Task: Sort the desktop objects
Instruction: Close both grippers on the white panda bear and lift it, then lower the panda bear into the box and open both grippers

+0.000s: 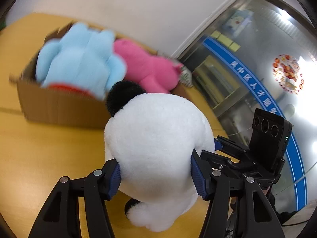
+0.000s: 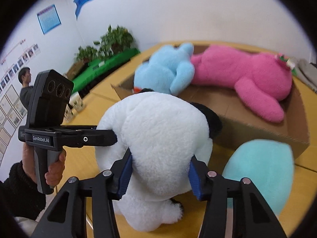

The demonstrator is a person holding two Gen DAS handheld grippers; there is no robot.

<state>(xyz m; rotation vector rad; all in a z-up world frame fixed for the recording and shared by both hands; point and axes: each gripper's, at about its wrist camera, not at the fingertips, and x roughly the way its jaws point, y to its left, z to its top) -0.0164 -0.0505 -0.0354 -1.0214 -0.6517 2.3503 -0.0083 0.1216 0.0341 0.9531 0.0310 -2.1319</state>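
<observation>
Between both grippers, just above the desk, hangs the white plush toy. The left gripper pinches it at a wide spread, blue pads sunk into the fur; the right gripper clamps it likewise from its own side. To do this step well, both should probably lift together and clear the near wall of the cardboard box, where the blue plush and pink plush lie.
</observation>
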